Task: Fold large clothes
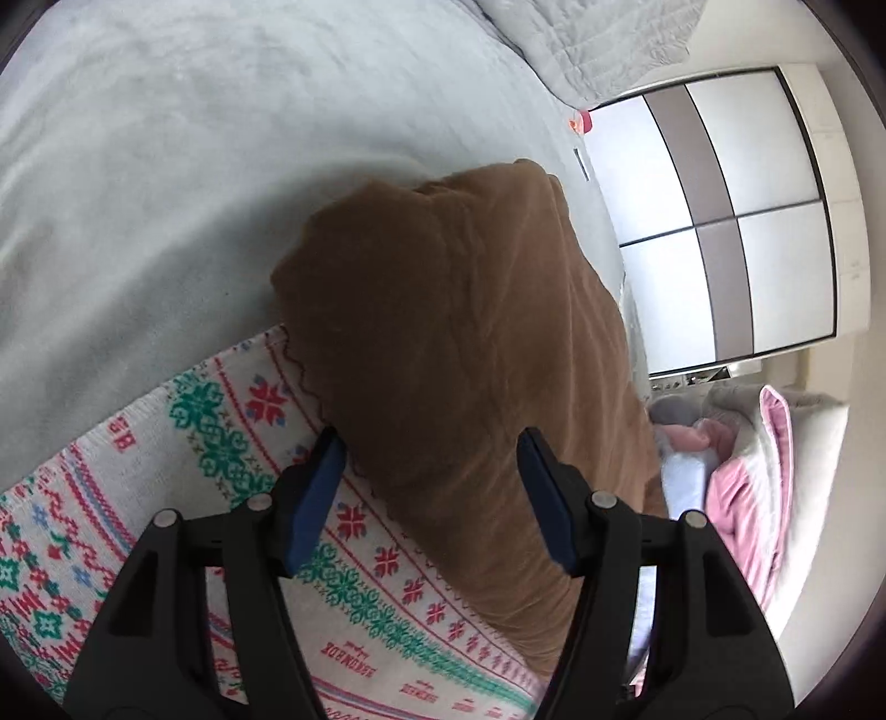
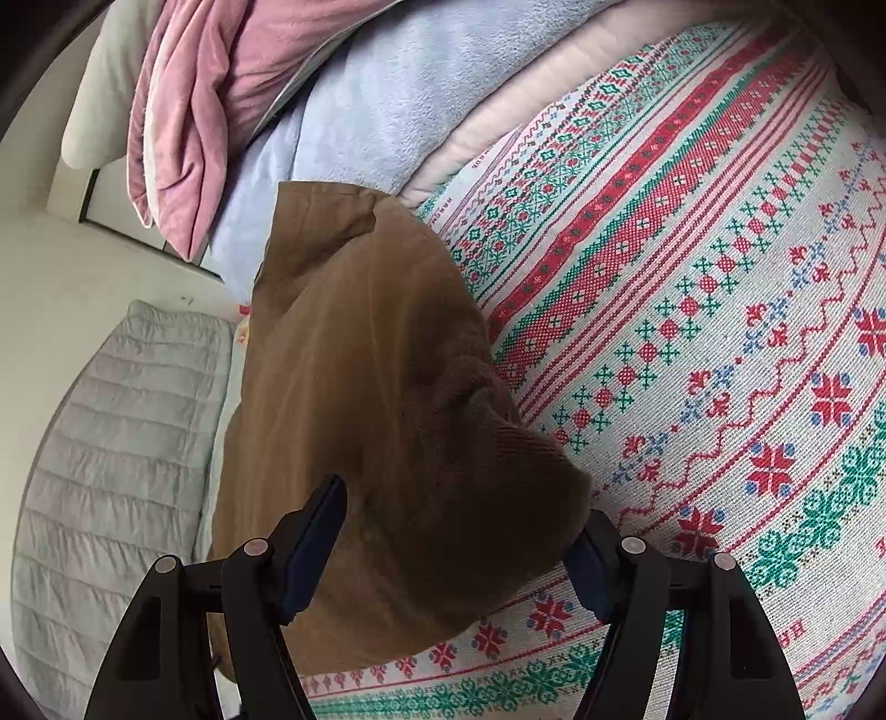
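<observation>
Left wrist view: left gripper (image 1: pixel 432 487) jaws spread, blue pads on black fingers. Brown garment (image 1: pixel 443 332) lies between and ahead of the fingers, running from 6 up to 12 o'clock of the tips. Left pad sits at the garment's edge; right pad looks just beside the cloth, contact unclear. No pinch visible. Garment is soft, matte, fine-ribbed like corduroy or fleece, bunched in a rounded hump with creases. It lies on a patterned knit blanket (image 1: pixel 232 443), cream with red and green snowflake bands and small red lettering, at 7–9 o'clock. Beyond that a pale grey-green bedspread (image 1: pixel 194 166), fuzzy, at 10–12 o'clock. Quilted grey cover (image 1: pixel 598 44) at 1 o'clock. Wardrobe (image 1: pixel 731 221) with white and taupe panels at 2–3 o'clock: only this view shows it. Pink and grey bedding pile (image 1: pixel 747 454) at 4 o'clock.

Right wrist view: right gripper (image 2: pixel 465 526) jaws spread wide. Brown garment (image 2: pixel 360 387) fills the gap and stretches to 11–12 o'clock; a thick folded lump overlaps the right finger's tip, hiding it. Left pad clear of the cloth as far as seen. A flat hemmed edge shows at the far end, not seen from the other side. Patterned knit blanket (image 2: pixel 692 304) spans 1–5 o'clock, cross-stitch detail far clearer here. Pink plush blanket (image 2: pixel 188 122) and light blue fleece (image 2: pixel 398 111) at 11–12 o'clock. Quilted grey cover (image 2: pixel 111 443) at 8–9 o'clock.
</observation>
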`<action>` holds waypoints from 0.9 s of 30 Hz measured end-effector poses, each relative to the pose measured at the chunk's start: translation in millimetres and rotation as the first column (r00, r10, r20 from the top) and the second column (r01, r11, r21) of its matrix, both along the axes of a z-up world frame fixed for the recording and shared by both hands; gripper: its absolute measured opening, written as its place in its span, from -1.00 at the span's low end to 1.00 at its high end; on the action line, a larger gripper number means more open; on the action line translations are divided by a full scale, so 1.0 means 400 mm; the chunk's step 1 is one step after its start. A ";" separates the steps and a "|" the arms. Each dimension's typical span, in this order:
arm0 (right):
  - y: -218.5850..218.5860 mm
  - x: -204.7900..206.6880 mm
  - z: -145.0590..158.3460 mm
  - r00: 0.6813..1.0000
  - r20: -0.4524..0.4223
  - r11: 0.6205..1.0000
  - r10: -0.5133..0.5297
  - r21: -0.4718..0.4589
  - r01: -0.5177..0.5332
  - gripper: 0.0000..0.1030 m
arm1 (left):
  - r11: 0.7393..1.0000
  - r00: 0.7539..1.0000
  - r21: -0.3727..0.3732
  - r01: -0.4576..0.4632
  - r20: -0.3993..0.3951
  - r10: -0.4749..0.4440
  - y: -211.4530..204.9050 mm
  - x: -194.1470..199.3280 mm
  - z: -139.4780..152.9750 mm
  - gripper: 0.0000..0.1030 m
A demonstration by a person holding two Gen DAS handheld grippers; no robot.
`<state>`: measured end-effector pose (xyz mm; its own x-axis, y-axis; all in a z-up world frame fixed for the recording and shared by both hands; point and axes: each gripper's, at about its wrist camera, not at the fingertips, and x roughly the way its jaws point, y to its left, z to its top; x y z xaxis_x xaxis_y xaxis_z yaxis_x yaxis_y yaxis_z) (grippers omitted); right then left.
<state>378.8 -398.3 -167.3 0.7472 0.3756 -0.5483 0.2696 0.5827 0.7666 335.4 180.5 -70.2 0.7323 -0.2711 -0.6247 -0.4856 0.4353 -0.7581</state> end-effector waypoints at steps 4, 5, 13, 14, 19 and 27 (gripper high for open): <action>-0.007 -0.023 0.016 0.999 0.035 1.000 -0.009 0.029 0.008 0.39 | 1.000 1.000 -0.002 0.008 0.003 -0.008 -0.006 0.016 0.001 0.27; 0.001 -0.022 0.017 0.999 0.038 1.000 -0.004 0.016 0.003 0.39 | 1.000 1.000 0.009 0.014 0.004 -0.014 -0.007 0.023 0.004 0.27; 0.069 0.011 0.019 1.000 0.023 0.994 0.013 -0.106 -0.011 -0.26 | 0.995 0.999 0.092 0.033 -0.023 -0.031 -0.004 0.065 0.014 -0.39; 0.072 0.023 0.032 1.000 0.021 0.991 0.019 -0.132 -0.016 -0.35 | 0.992 0.999 0.119 0.048 -0.015 -0.047 -0.003 0.069 0.026 -0.54; 0.128 0.042 0.227 0.991 0.105 0.932 0.084 -0.360 -0.041 -0.65 | 0.980 0.993 0.192 0.058 0.090 -0.076 -0.015 0.041 0.147 -0.69; 0.115 -0.257 0.429 0.970 0.214 0.903 0.116 -0.429 -0.013 -0.67 | 0.987 0.990 0.142 0.074 0.106 -0.090 -0.023 -0.213 0.282 -0.72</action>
<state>276.0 -352.1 4.4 0.8532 0.1990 -0.4821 0.0674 0.8745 0.4804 250.1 171.4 42.5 0.7784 -0.2502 -0.5757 -0.3594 0.5743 -0.7355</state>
